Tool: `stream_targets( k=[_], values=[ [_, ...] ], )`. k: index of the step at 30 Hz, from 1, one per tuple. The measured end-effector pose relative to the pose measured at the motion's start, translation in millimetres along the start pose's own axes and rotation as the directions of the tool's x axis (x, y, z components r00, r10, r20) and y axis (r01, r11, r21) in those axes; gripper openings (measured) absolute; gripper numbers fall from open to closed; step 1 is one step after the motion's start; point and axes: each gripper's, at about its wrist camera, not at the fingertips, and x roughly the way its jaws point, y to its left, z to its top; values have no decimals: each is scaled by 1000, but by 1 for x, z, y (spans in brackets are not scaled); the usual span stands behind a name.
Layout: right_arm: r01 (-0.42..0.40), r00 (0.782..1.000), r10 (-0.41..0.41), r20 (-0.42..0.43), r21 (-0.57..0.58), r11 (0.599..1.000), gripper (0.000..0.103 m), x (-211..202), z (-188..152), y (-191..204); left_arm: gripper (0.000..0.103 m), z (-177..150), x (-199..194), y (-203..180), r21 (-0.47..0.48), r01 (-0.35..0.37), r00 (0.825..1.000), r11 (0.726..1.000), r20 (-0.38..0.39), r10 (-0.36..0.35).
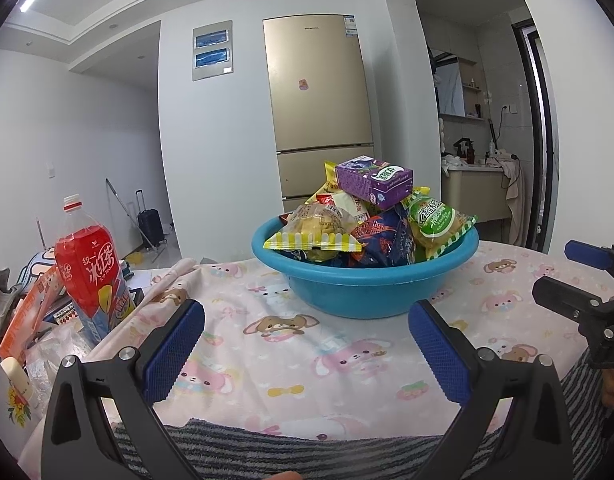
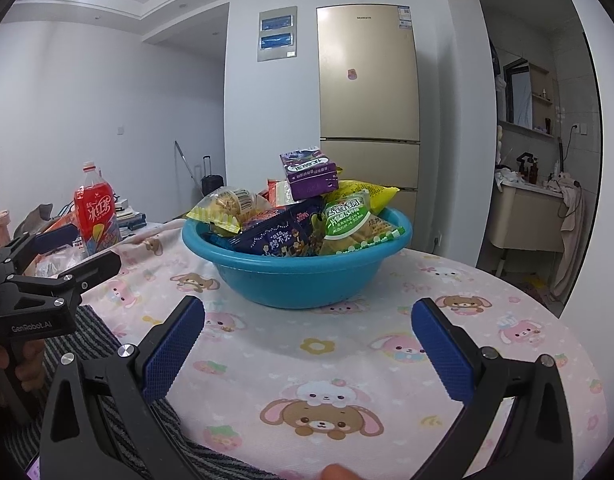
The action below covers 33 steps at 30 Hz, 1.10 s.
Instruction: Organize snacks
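A blue plastic basin (image 1: 363,292) (image 2: 295,280) stands on the table, heaped with snack packs. On top lies a purple box (image 1: 373,180) (image 2: 309,174). Below it are a yellow-edged bread pack (image 1: 315,230) (image 2: 225,206), a dark blue pack (image 1: 387,240) (image 2: 279,236) and a green-labelled pack (image 1: 437,220) (image 2: 347,218). My left gripper (image 1: 307,344) hovers open in front of the basin with nothing between its fingers. My right gripper (image 2: 309,344) is open too, just short of the basin, also seen at the right edge of the left wrist view (image 1: 587,280).
A pink cartoon-print cloth (image 2: 327,380) covers the round table. A red iced-tea bottle (image 1: 89,264) (image 2: 97,212) stands at the left among boxes and clutter. A striped grey towel (image 1: 307,448) lies at the near edge. A gold fridge (image 2: 367,92) stands behind.
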Motion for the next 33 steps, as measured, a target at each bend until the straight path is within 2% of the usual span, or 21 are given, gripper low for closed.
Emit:
stream_targets(
  k=[33],
  values=[
    [1,1000,-1,-16,15,1000,103,1,-1,-2,103,-3,3,2,-12,-1,1000,1000,-8,1]
  ],
)
